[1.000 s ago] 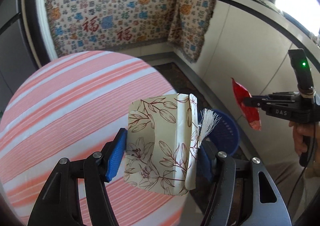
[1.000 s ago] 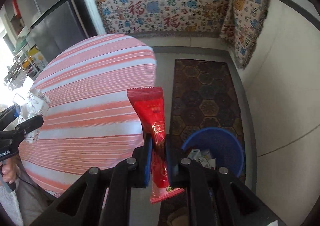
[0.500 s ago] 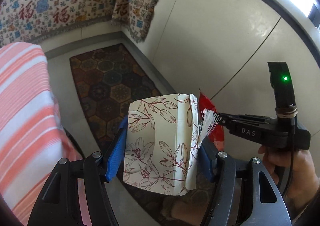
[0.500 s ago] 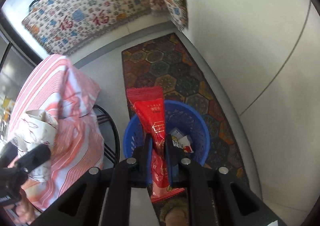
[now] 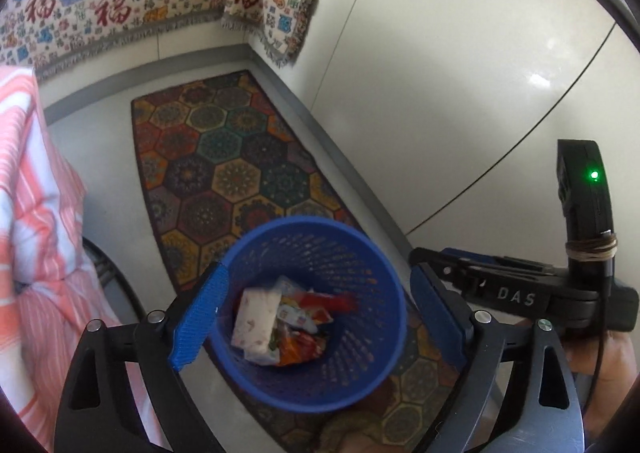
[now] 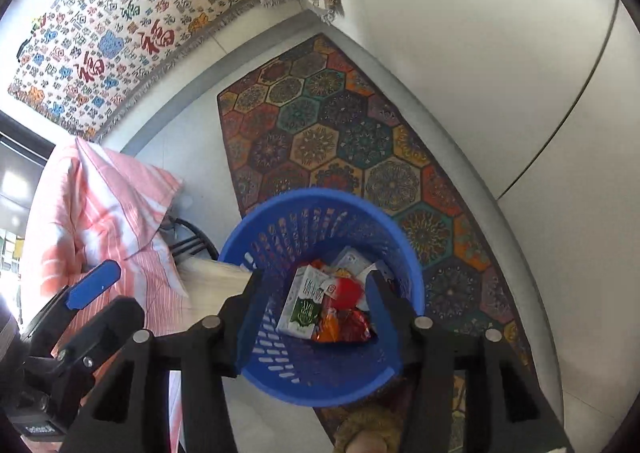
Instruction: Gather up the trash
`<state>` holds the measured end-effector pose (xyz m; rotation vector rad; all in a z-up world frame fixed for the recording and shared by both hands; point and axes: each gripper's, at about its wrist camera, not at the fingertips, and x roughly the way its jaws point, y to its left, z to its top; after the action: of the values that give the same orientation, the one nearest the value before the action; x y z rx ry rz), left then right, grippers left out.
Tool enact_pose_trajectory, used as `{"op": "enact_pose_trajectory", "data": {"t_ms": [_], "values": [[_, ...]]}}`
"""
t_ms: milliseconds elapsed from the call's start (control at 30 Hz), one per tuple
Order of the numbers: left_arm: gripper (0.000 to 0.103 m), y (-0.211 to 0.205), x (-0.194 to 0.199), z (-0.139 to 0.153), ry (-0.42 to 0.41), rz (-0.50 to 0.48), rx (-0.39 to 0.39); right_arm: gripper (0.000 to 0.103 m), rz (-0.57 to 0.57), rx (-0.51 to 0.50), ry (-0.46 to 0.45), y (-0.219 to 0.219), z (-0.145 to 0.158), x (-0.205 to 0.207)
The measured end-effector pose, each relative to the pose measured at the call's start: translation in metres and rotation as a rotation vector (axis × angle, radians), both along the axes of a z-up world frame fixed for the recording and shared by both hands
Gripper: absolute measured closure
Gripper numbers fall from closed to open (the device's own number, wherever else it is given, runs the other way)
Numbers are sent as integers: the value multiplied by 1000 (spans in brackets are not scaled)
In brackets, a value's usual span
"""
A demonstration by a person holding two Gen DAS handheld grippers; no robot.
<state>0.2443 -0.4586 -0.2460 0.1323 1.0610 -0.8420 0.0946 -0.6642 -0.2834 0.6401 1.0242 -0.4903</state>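
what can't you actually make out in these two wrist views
- Left wrist view: the trash in the blue basket is motion-blurred, so the floral pack and red wrapper have smeared outlines.
- Right wrist view: the right gripper fingers cover part of the basket's contents, and the carton's print is too small to read.
- Both views: the patterned rug runs under the basket and off the frame's bottom edge.

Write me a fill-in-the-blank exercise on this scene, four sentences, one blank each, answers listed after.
1. The trash lies inside a round perforated basket whose colour is ____.
2. Both the left gripper and the right gripper have their jaws ____, holding nothing.
3. The basket stands partly on a rug patterned with ____ shapes.
4. The cloth hanging at the left has pink and white ____.

Answers: blue; open; hexagon; stripes
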Motion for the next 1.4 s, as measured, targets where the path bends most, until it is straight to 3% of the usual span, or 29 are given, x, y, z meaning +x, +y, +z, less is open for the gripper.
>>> {"op": "enact_pose_trajectory", "data": {"t_ms": [100, 200, 267, 433, 533, 600, 767, 900, 1033, 1400], "values": [[4, 9, -7, 14, -52, 18, 20, 50, -39, -32, -20, 0, 13, -11], [1, 24, -18, 33, -81, 24, 39, 38, -79, -60, -56, 9, 36, -28], [1, 40, -33, 49, -93, 18, 41, 23, -98, -75, -78, 19, 51, -40], [0, 86, -67, 71, -75, 4, 83, 11, -68, -178, -80, 72, 88, -79], [0, 114, -95, 88, -166, 13, 103, 0, -72, -218, -85, 109, 100, -108], [0, 128, -111, 99, -221, 18, 116, 0, -89, -255, -83, 135, 106, -125], [0, 145, -127, 118, -228, 41, 151, 0, -87, -316, -115, 178, 129, -152], [0, 152, -136, 129, -284, 49, 175, 0, -80, -371, -108, 201, 151, -162], [0, 156, -139, 136, -248, 42, 150, 0, -82, -389, -125, 218, 165, -169], [1, 159, -147, 146, -267, 48, 131, 0, -66, -429, -121, 242, 177, -176]]}}
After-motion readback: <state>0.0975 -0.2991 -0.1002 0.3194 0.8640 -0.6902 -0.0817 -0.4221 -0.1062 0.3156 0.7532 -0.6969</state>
